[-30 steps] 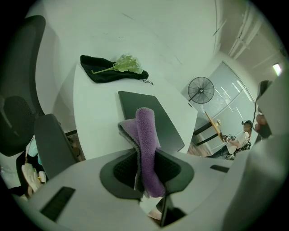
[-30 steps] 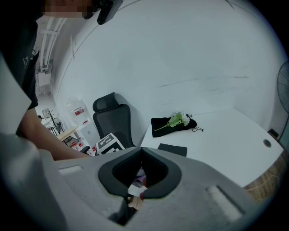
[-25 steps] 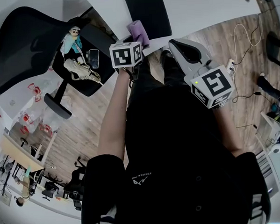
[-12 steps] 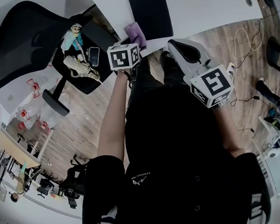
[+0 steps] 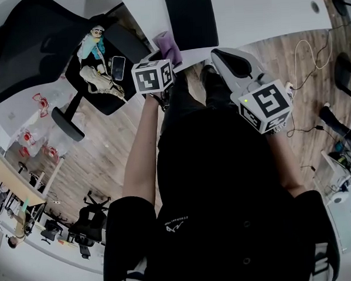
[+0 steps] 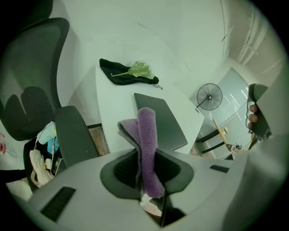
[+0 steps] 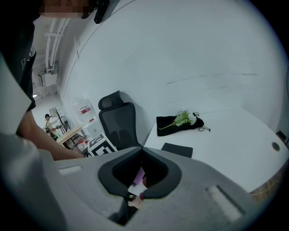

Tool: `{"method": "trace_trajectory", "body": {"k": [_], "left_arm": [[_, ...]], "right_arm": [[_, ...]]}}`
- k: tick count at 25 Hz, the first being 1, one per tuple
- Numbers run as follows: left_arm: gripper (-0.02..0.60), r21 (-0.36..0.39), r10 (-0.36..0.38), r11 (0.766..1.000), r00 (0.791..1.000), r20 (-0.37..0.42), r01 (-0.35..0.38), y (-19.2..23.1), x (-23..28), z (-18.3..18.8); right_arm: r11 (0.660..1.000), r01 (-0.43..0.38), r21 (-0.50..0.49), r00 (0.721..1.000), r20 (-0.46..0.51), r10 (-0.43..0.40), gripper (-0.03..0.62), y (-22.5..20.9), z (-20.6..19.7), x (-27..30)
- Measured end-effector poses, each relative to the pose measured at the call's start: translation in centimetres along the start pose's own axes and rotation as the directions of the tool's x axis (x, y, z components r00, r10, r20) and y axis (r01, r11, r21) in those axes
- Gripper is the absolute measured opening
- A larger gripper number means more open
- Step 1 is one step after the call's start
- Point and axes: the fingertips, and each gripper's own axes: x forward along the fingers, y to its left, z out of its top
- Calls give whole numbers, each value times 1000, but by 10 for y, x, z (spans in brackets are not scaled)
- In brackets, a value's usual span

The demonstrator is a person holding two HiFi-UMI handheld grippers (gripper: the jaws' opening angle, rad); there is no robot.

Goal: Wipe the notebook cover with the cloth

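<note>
A black notebook point(image 5: 191, 18) lies flat on the white table point(image 5: 262, 9), near its front edge. My left gripper point(image 5: 163, 54) hovers just off that edge, left of the notebook, shut on a folded purple cloth point(image 5: 168, 42). In the left gripper view the cloth point(image 6: 147, 135) stands upright between the jaws of the left gripper point(image 6: 145, 155), with the notebook point(image 6: 161, 121) just beyond it. My right gripper point(image 5: 223, 57) hangs over the floor, below the notebook's right corner, jaws shut with nothing between them. The right gripper view shows the notebook point(image 7: 177, 150) past the right gripper point(image 7: 142, 149).
A black pouch with green flowers point(image 6: 131, 72) lies farther back on the table. A black office chair point(image 5: 36, 50) stands at the left, with a doll, a phone and other bits point(image 5: 101, 70) on its seat. Cables point(image 5: 305, 48) run over the wooden floor at the right.
The left gripper with the cloth has drifted slightly left and back toward the person, a little away from the notebook. The right gripper has hardly moved.
</note>
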Motion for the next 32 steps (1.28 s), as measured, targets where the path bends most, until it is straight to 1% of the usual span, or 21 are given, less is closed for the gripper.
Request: {"method": "trace_trajectory", "body": {"k": [10,13,16,20,23,27,32], "left_arm": [[81,37,-59,998,993,98,56,-42,-45,11],[81,51,-75,996,987,145,68,-52,-58,11],[81,58,-77,996,978,193,67,-65,-77,19],[81,91,-62,995,960,274,39,-82,-99,34],[81,129,-59,991,947,314,19,-95,-109,45],[81,129,-71,991,932,355,27,-101,-118,58],[81,148,-85,989,897,434,22,-113,-136,83]], "right_arm": [[1000,7,12,999,-38,-7,5,-13,-14,-2],[1000,4,28,999,-46,-3,5,-15,-19,-3],[999,-3,45,999,-35,5,5,-17,-18,-4],[999,-14,48,1000,-16,14,5,-18,-16,-7],[999,-18,38,1000,-4,18,5,-18,-14,-12],[1000,-11,26,1000,17,11,5,-18,-7,-15],[1000,-1,24,997,76,-1,5,-22,13,-28]]}}
